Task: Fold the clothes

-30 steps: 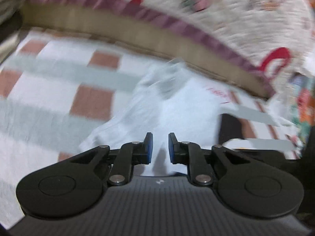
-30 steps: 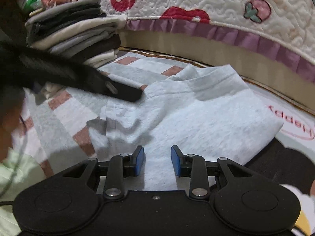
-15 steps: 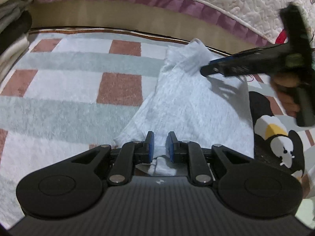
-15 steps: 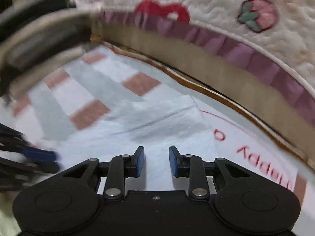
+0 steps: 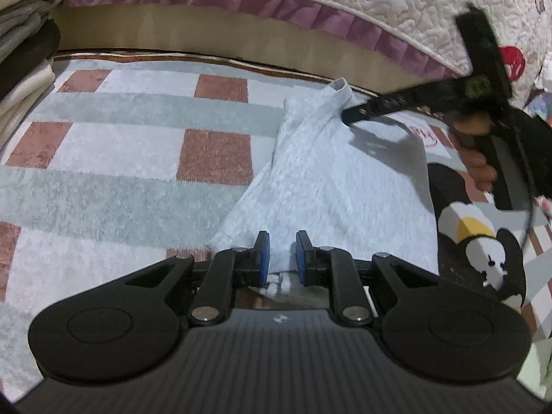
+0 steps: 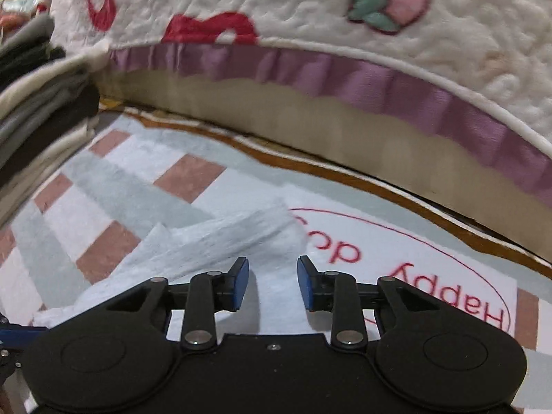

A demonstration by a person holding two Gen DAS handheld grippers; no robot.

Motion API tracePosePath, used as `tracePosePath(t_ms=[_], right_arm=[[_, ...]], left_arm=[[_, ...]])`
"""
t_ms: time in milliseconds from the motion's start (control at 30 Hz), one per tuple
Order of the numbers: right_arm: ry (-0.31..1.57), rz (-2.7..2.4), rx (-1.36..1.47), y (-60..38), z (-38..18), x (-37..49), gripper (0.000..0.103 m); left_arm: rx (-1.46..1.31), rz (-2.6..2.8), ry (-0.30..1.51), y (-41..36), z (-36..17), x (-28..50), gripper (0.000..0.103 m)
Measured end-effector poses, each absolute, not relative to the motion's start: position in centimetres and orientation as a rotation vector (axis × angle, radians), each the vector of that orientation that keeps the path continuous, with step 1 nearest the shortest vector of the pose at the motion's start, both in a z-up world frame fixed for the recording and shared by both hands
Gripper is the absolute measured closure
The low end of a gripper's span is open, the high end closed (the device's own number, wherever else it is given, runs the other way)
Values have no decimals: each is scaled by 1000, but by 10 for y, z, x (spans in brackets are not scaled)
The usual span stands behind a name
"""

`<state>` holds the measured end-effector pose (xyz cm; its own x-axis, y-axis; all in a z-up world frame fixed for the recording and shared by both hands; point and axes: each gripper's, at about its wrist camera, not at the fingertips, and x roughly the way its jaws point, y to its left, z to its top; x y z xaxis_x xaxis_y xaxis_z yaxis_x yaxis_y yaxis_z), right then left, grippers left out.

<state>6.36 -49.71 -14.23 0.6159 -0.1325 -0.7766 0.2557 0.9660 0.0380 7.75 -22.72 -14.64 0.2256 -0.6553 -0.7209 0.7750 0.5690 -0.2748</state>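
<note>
Fabric of a pale grey T-shirt [image 5: 338,179] lay partly folded into a long strip on the checked rug [image 5: 114,158], its knit lightly mottled and its ribbed collar [image 5: 339,86] at the end nearest the quilted bedspread [image 5: 396,10]. We saw its long axis run from our left gripper [image 5: 280,253] toward the bedspread, leaning slightly right. Our left gripper's blue pads stood a little apart with the near edge of the shirt between them; we could not tell whether they gripped it. Our right gripper [image 6: 273,283] hovered over the collar end with its jaws spread wide, holding nothing. A stack of folded clothes [image 5: 24,41] sat on the rug left of the shirt, against the bedspread.
</note>
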Motion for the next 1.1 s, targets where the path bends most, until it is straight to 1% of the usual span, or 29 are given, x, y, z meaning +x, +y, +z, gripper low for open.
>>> tracePosePath(t_ms=[100, 200, 267, 400, 433, 500, 533, 567, 667, 733, 767, 800, 867, 900, 967, 1000, 1033, 1100], right_arm=[[904, -238, 207, -506, -150, 75, 69], [846, -309, 310, -521, -146, 63, 66], [802, -359, 381, -532, -142, 54, 69], [710, -457, 521, -553, -135, 36, 69], [689, -449, 561, -556, -132, 24, 69], [669, -435, 609, -551, -129, -2, 66], [660, -429, 630, -548, -128, -15, 63], [651, -424, 651, -545, -127, -28, 57], [628, -488, 729, -537, -136, -63, 55], [591, -498, 836, -536, -147, -82, 54], [570, -501, 893, -535, -153, -92, 53], [575, -489, 925, -531, -156, -94, 52], [599, -456, 971, -520, -162, -94, 48], [612, -439, 994, -515, -164, -94, 48], [636, -404, 1039, -504, -169, -94, 45], [648, -387, 1062, -499, -172, -94, 44], [661, -370, 1084, -493, -175, -94, 41], [685, -334, 1129, -483, -180, -93, 40]], left_arm=[[175, -995, 912, -226, -142, 76, 87], [159, -996, 939, -223, -142, 81, 85], [128, -990, 995, -218, -141, 85, 85], [65, -976, 1108, -206, -139, 93, 83], [-32, -988, 1166, -196, -139, 98, 82], [-144, -994, 1205, -181, -138, 102, 79], [-173, -995, 1214, -178, -138, 104, 77], [-201, -997, 1222, -174, -137, 106, 76], [-233, -996, 1233, -173, -137, 110, 75], [-237, -979, 1253, -173, -143, 110, 68], [-238, -970, 1263, -173, -146, 110, 68], [-254, -959, 1288, -173, -152, 112, 68], [-303, -945, 1332, -173, -163, 114, 65], [-324, -941, 1344, -174, -166, 113, 62], [-365, -932, 1368, -176, -173, 113, 61], [-369, -918, 1359, -176, -174, 112, 58], [-372, -903, 1351, -177, -175, 111, 57], [-376, -881, 1330, -178, -177, 110, 57]])
